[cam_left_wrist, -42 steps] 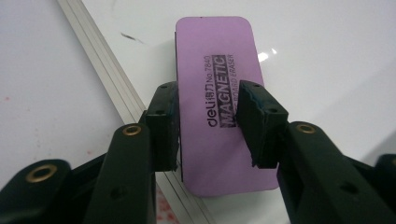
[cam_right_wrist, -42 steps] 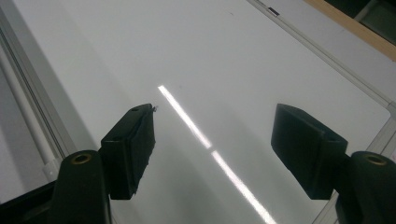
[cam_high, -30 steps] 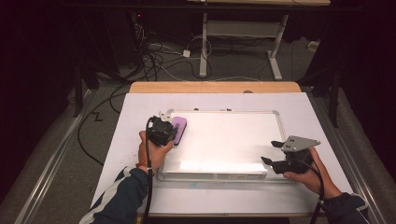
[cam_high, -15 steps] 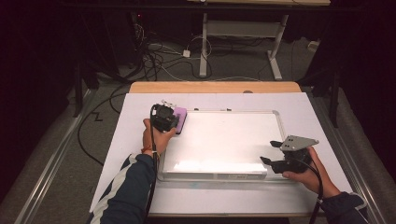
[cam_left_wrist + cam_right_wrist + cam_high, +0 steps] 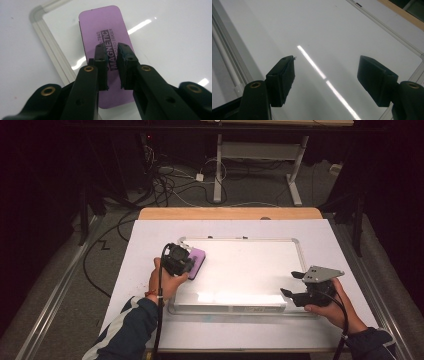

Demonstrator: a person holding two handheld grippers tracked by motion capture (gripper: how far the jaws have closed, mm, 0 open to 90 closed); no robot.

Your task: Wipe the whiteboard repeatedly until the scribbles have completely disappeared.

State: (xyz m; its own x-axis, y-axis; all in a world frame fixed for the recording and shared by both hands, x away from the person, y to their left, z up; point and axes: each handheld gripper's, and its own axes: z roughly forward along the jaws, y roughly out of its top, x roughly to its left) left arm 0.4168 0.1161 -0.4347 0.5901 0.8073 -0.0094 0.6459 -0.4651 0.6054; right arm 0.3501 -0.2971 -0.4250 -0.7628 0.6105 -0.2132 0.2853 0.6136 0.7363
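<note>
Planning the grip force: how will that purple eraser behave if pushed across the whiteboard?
The purple eraser lies flat and looks rigid, so it should slide, not tip or roll. Its label reads MAGNETIC, so it may cling to the whiteboard and resist somewhat.

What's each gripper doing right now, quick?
Left gripper: nearly closed over the purple eraser, grip cannot be told.
Right gripper: open, empty, above the whiteboard.

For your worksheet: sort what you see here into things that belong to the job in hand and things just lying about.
Belongs to the job:
- whiteboard
- purple magnetic eraser lying on it
- left hand-held gripper, jaws nearly closed above the eraser
- right hand-held gripper, open at the board's near right

Just lying about:
- cables on the floor
- desk frame behind the table
</note>
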